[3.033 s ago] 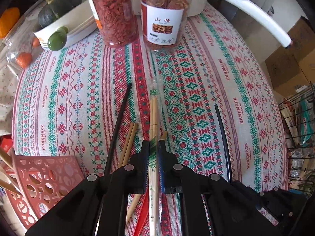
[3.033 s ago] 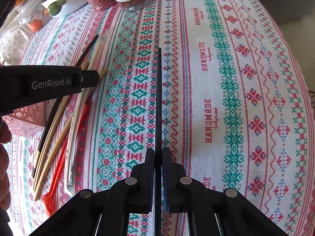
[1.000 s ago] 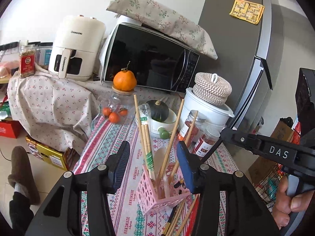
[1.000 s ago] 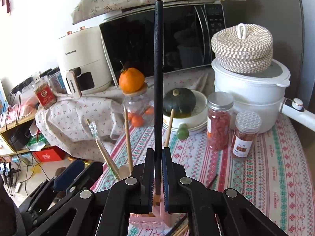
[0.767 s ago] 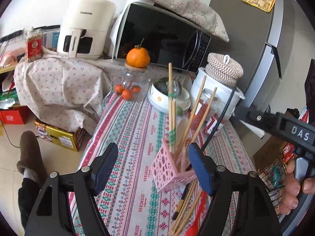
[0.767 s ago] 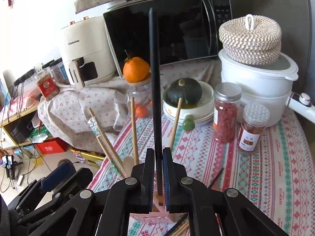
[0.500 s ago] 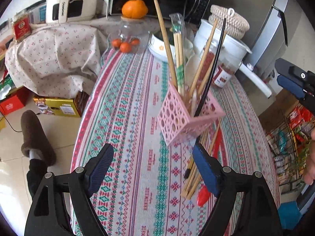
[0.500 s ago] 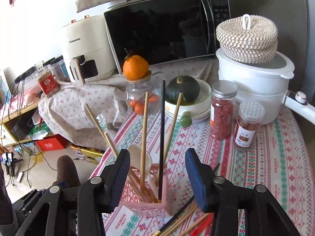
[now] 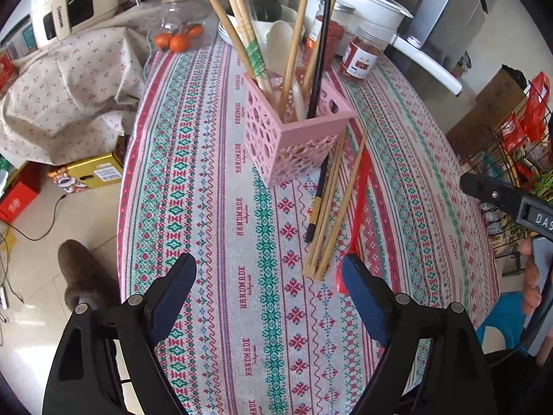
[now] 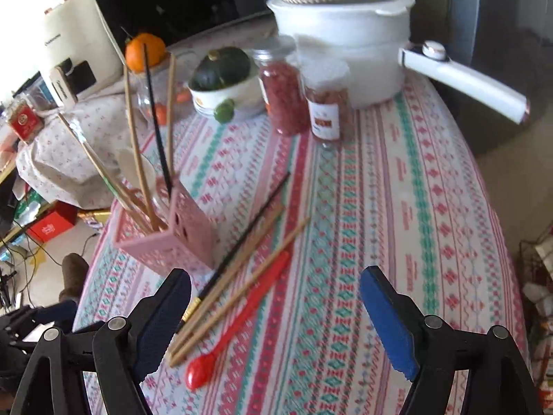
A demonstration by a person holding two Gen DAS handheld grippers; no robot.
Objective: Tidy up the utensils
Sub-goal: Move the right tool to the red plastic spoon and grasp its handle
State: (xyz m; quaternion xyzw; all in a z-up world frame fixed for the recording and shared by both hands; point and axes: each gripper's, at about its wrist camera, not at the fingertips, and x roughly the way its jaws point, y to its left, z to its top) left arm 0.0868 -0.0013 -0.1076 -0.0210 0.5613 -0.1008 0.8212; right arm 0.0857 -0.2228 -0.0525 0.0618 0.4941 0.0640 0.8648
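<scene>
- Woven cloth in red, green and white stripes covers the one round desk; the word "HANDMADE" is stitched along it many times over.
- One white pot with a long handle stands at the top of the right wrist view, a coiled straw lid on it.
- One white appliance at upper left of the left wrist view bears a label too small to read for sure.
- One pink lattice holder stands on the cloth at centre of the left wrist view, upright. In it: one black chopstick, several wooden ones, a wrapped pair with a green band, and one pale spoon.
- Two jars of red dried goods stand near the pot; one has a white label, its print unreadable.
- Loose on the cloth just right of the holder: one black chopstick, three wooden chopsticks, one red spoon.
- Left tongs have just been opening; they gape wide over bare cloth, nothing between them.
- Right tongs have likewise just been opening and gape wide above the loose utensils, gripping nothing; their body, at right in the left wrist view, reads "DAS".
</scene>
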